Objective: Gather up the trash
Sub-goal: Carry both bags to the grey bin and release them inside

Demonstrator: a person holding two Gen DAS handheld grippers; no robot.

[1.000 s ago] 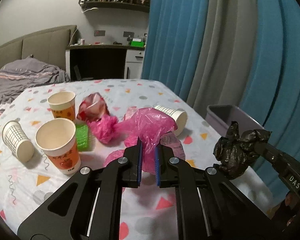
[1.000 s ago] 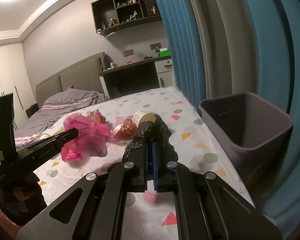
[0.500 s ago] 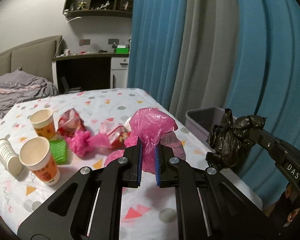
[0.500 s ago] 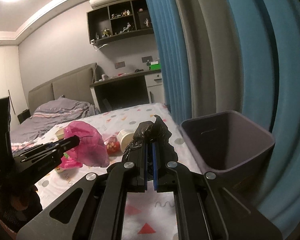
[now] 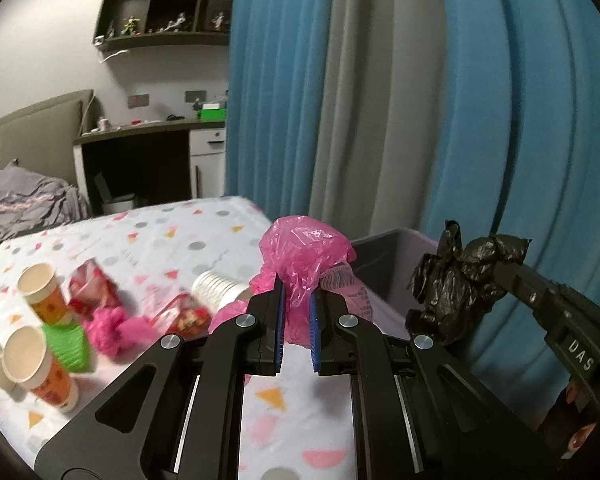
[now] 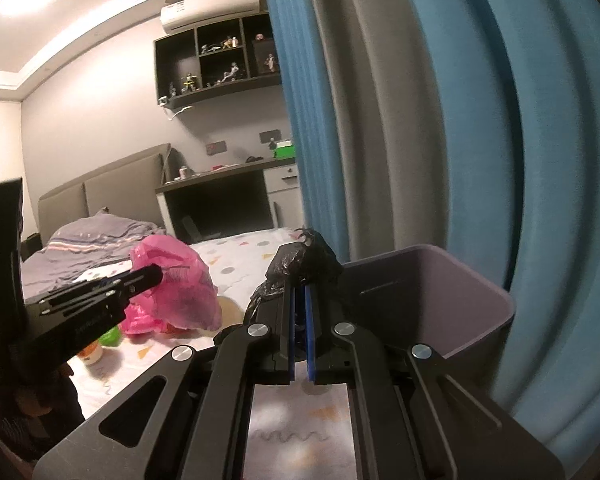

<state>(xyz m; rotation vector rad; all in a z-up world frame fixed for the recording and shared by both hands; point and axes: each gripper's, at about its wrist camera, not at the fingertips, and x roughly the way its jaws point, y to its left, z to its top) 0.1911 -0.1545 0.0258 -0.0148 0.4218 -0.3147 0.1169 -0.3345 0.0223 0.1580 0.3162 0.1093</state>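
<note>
Bedroom setting: blue and grey curtains (image 5: pixel 380 100) behind a table under a white cloth with coloured dots and triangles (image 5: pixel 188 236); grey bed and dark wall shelf farther back.

Left gripper (image 5: pixel 296 296): blue-padded jaws narrowed onto a crumpled pink plastic bag (image 5: pixel 304 248), which is lifted off the cloth. In the right wrist view the same bag (image 6: pixel 176 280) hangs at that gripper's tip (image 6: pixel 156 276), above the table.

Right gripper (image 6: pixel 299 292): jaws nearly closed, pinching a crumpled black plastic bag (image 6: pixel 304 264). In the left wrist view that bag (image 5: pixel 456 280) sits at the right gripper's tip (image 5: pixel 496 276), in front of the curtain.

Grey rectangular plastic bin (image 6: pixel 452 300) stands at the table's edge on the curtain side. Black bag is held just beside the bin's near rim; whether it is over the opening cannot be told. Pink bag is close to the bin's rim (image 5: pixel 384 240) in the left wrist view.

Trash on the cloth: two orange-and-white paper cups (image 5: pixel 40 292), standing; white ribbed paper cup (image 5: pixel 216 288) on its side; green plastic mesh piece (image 5: pixel 66 348); pink crumpled wad (image 5: pixel 116 328); red snack wrappers (image 5: pixel 92 288). All blurred.
</note>
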